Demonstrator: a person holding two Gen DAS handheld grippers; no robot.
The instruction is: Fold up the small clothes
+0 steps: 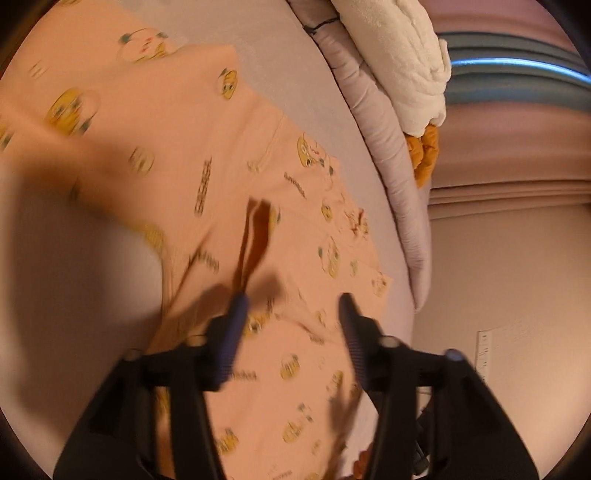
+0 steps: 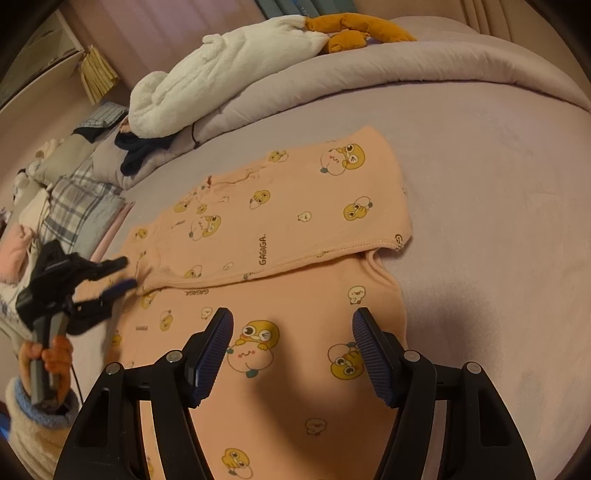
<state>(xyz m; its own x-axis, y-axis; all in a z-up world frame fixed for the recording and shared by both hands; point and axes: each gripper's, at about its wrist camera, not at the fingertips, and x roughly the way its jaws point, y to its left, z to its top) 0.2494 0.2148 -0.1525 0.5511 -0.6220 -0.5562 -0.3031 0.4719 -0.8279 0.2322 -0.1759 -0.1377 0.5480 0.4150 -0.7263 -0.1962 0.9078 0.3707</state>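
Note:
A small peach garment (image 2: 280, 236) printed with yellow cartoon ducks lies flat on the lilac bed. Its far part is folded over the near part along a hemmed edge (image 2: 343, 248). My right gripper (image 2: 291, 321) is open and empty, hovering over the near part of the garment. My left gripper (image 1: 291, 301) is open and empty over the same garment (image 1: 229, 177), blurred by motion. It also shows in the right wrist view (image 2: 123, 273) at the garment's left edge, held by a hand.
A rolled lilac duvet (image 2: 369, 77) runs along the far side of the bed (image 2: 498, 192), with a white plush toy (image 2: 229, 70) and its orange feet (image 2: 354, 29) on it. Dark clothes (image 2: 142, 147) and plaid bedding (image 2: 77, 199) lie at the left.

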